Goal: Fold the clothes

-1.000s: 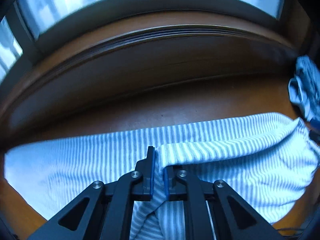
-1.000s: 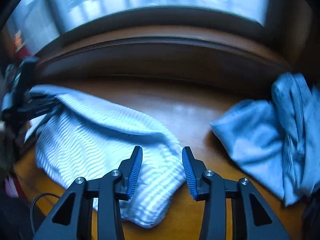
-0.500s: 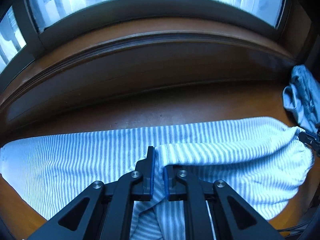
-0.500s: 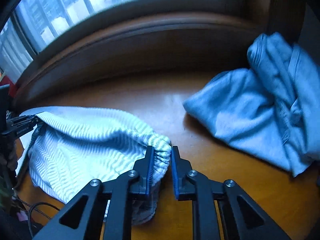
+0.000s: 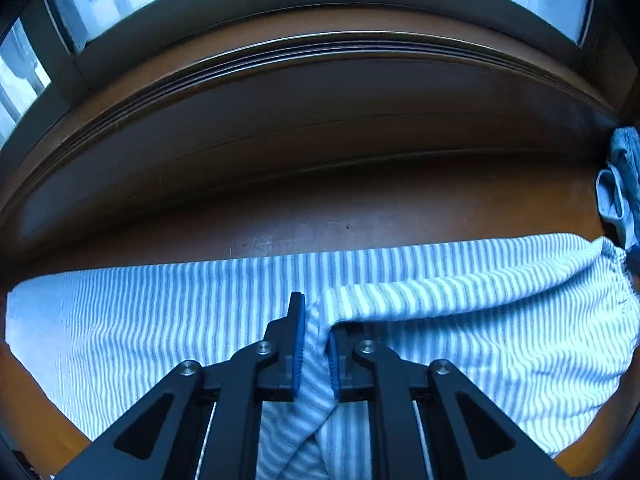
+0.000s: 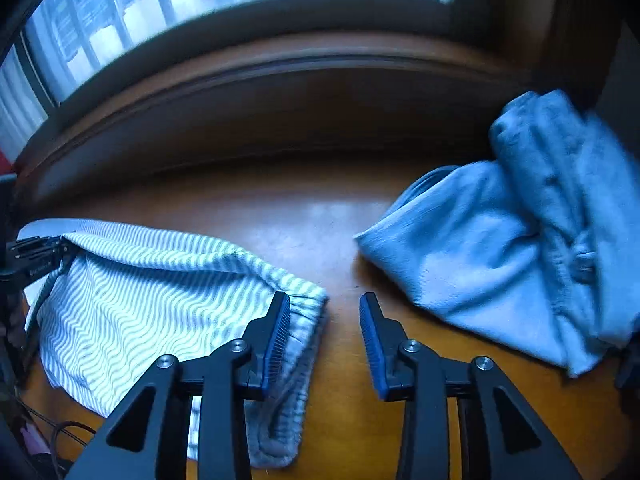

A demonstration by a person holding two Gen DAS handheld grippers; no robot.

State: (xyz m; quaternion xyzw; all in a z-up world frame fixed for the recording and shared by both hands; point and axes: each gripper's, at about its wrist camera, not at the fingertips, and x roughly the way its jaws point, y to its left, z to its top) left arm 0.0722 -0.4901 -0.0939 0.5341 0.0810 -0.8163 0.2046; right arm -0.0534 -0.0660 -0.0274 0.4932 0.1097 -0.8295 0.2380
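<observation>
So the left gripper (image 5: pixel 314 344) is clamped on a bunched fold of the striped garment (image 5: pixel 460 320), a soft knit with thin grey-and-white stripes. The pinched ridge of fabric runs off to the right of the jaws, and the rest lies spread flat ahead of them and off to both sides on the glossy brown wooden table (image 5: pixel 360 208).

The right gripper (image 6: pixel 324 328) is spread wide with nothing between its ribbed blue pads (image 6: pixel 278 336). The gathered, elastic-looking hem of the striped garment sits right at its left finger, partly under it; can't tell if they actually touch. Bare wood lies in the gap between the jaws.

Ahead and to the right of the open jaws there's a crumpled light blue garment (image 6: pixel 500 264), plain and fleecy-looking, heaped in rounded folds, apart from the striped one. Beyond both grippers runs a curved dark wooden ledge (image 5: pixel 320 92).
</observation>
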